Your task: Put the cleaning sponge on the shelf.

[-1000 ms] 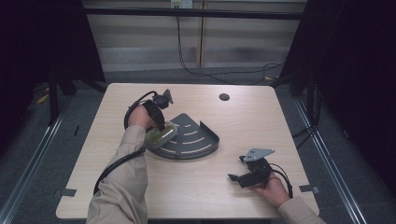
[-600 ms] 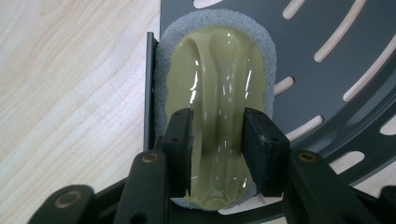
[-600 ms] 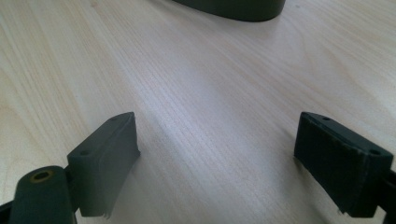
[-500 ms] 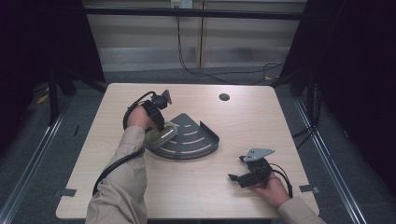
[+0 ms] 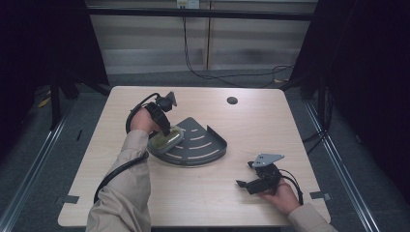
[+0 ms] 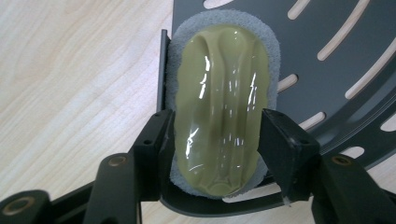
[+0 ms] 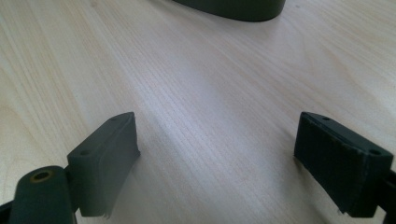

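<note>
1. On the tabletop (image 5: 203, 193), toward its left half, the left claw (image 6: 217, 140) is clenched on one olive-green scrubber (image 6: 219, 107), its two black jaws pressing the scrubber's long sides.
2. The scrubber has a glossy green top and a pale grey sponge pad under it, which shows as a rim around the green part.
3. It lies on the left end of one dark grey slotted rack (image 6: 336, 56), a fan-shaped tray with a low wall along its curved edge; in the high view the same scrubber (image 5: 167, 138) sits at the rack's (image 5: 203, 145) near-left corner, under the person's left hand (image 5: 141, 121).
4. The right claw (image 7: 217, 158) is released: its two jaws stand wide apart with nothing between them, just above bare wood.
5. In the high view the right claw (image 5: 244, 181) is near the tabletop's front right, well apart from the rack, held by the right hand (image 5: 278, 193).
6. Count: two claws, one scrubber, one rack, and one small dark round hole (image 5: 232, 100) near the tabletop's far edge.
7. A black cable (image 5: 116, 171) trails from the left claw along the sleeve.
</note>
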The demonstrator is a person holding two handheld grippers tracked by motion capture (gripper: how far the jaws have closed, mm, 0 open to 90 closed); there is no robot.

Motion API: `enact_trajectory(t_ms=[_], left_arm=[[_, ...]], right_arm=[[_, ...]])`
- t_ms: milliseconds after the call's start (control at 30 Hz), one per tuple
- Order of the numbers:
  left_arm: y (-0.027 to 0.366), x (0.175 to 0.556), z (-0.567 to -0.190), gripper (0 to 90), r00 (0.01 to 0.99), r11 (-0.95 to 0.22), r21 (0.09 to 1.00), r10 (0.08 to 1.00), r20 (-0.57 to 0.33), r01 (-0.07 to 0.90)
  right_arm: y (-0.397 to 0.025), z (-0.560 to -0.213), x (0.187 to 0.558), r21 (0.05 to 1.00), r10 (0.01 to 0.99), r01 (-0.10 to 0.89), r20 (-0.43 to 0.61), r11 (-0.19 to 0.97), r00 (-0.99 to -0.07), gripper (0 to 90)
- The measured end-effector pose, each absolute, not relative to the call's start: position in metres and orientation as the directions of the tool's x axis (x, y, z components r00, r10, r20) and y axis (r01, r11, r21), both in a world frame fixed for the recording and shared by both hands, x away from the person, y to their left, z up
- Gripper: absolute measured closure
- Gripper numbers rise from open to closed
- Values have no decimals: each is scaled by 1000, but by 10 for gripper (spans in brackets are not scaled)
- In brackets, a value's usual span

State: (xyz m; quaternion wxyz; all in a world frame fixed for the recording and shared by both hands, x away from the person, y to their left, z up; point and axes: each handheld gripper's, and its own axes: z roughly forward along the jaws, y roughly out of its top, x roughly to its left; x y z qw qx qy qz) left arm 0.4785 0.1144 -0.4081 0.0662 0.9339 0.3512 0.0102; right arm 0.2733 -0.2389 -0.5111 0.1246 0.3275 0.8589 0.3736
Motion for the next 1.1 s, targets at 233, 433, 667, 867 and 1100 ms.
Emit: enact_trajectory(t_ms=[233,433,667,867,1100], left_arm=[[119,475,-403,360,753,-745,135,657,-19,653],[124,471,-397,289,747,-740,138,664,-2,658],[131,465,-392,248,745,-738,140,667,-1,660],[138,457,-391,212,742,-733,148,670,-7,664],[150,449,-389,185,739,-728,166,673,-7,665]], right_arm=[[-239,-511,273,725,656,467,27,507,-754,130],[-239,-511,273,724,655,468,29,507,-755,130],[-239,-511,273,724,655,468,29,507,-755,130],[-239,-511,273,724,655,469,31,507,-755,130],[-239,-511,274,725,655,465,26,508,-755,130]])
